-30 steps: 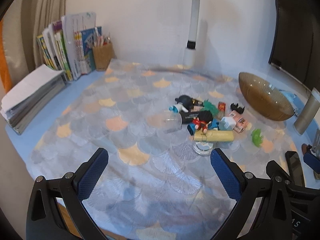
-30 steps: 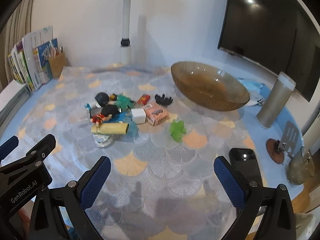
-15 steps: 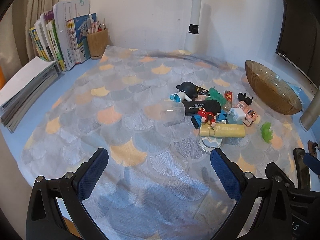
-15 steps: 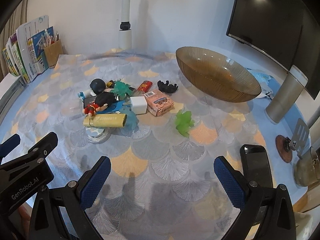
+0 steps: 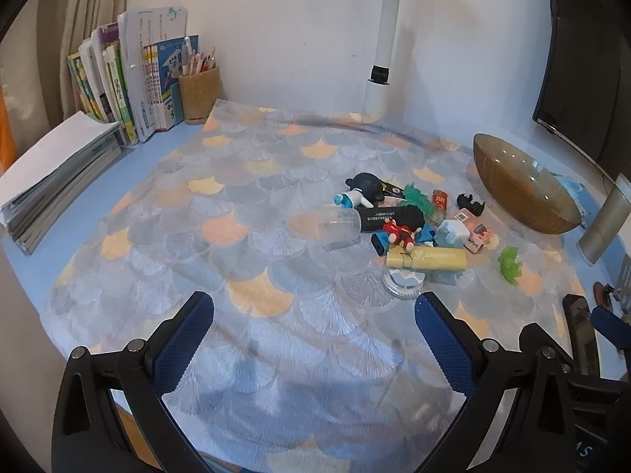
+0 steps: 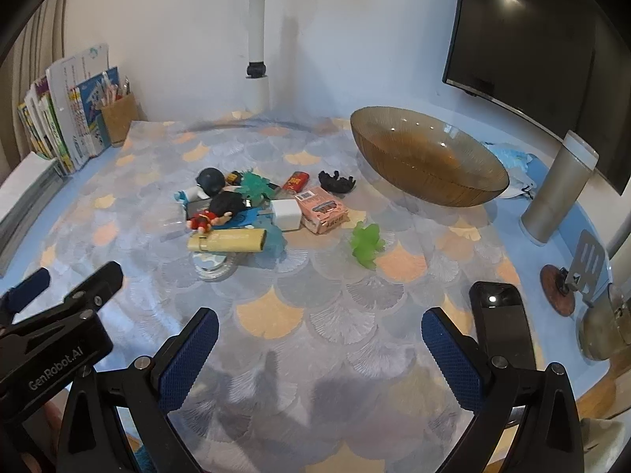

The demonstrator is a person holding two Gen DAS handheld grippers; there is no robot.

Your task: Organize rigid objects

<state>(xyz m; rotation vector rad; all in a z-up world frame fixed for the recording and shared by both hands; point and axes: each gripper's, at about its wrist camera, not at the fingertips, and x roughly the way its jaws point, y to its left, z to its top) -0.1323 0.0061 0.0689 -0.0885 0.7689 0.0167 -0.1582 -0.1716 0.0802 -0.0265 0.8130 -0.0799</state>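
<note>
The pile (image 6: 256,213) sits mid-mat, left of the one empty bowl (image 6: 428,161); I count roughly a dozen small pieces, with one green toy (image 6: 367,245) apart. My left gripper (image 5: 313,329) and right gripper (image 6: 319,349) both gape wide, holding nothing. I judge sorting hasn't begun; next, reach for a piece.

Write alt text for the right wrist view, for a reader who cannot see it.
The open right gripper hovers over a scallop-patterned tablecloth, holding nothing. Ahead lies a cluster of small toys and boxes, with an empty amber glass bowl beyond to the right. A black phone lies near the right finger.
</note>
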